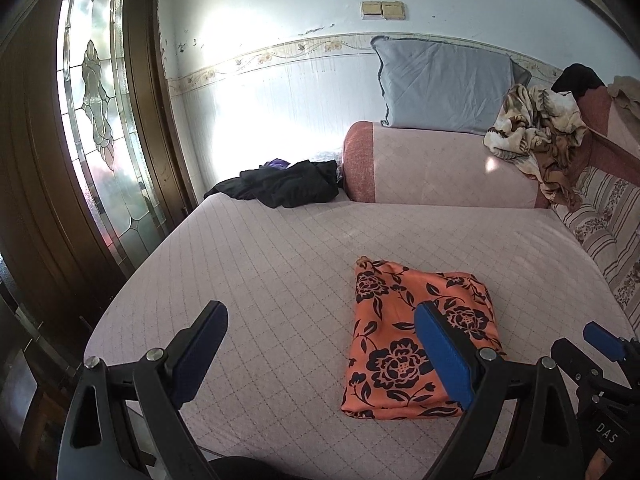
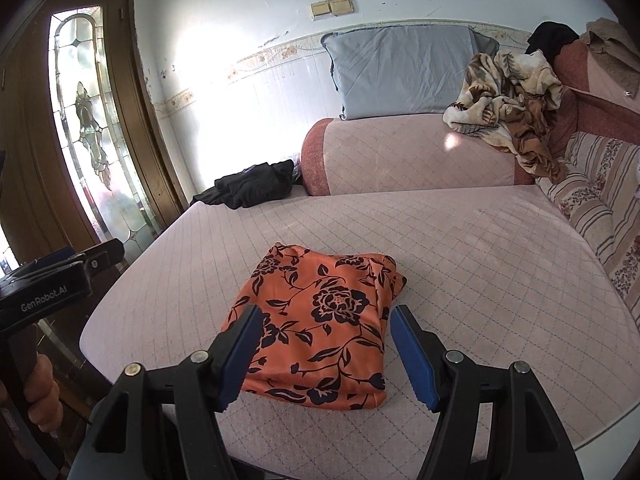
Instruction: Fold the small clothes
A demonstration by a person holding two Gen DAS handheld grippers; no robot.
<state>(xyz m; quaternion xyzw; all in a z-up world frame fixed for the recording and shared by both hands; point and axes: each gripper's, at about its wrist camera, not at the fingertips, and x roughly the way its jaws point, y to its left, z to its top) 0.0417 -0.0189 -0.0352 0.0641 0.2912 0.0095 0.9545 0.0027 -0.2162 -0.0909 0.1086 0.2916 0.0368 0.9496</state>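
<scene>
An orange garment with a black flower print (image 1: 404, 344) (image 2: 320, 328) lies folded into a neat rectangle on the pink quilted seat (image 1: 260, 280) (image 2: 480, 280). My left gripper (image 1: 320, 316) hovers open above the seat, the garment under its right finger and nothing between the pads. My right gripper (image 2: 324, 324) is open too, held above the garment's near end, its blue pads apart and clear of the cloth. In the left wrist view the right gripper's tip (image 1: 600, 340) shows at the far right. In the right wrist view the left gripper's body (image 2: 52, 280) and a hand (image 2: 40, 392) sit at the left edge.
A heap of black clothes (image 1: 288, 186) (image 2: 252, 188) lies at the seat's far end. A grey pillow (image 1: 444, 84) (image 2: 404, 72) and a crumpled beige blanket (image 1: 536, 132) (image 2: 508, 96) rest on the backrest. A striped cushion (image 2: 600, 200) lines the right side. A glass door (image 1: 100, 120) stands left.
</scene>
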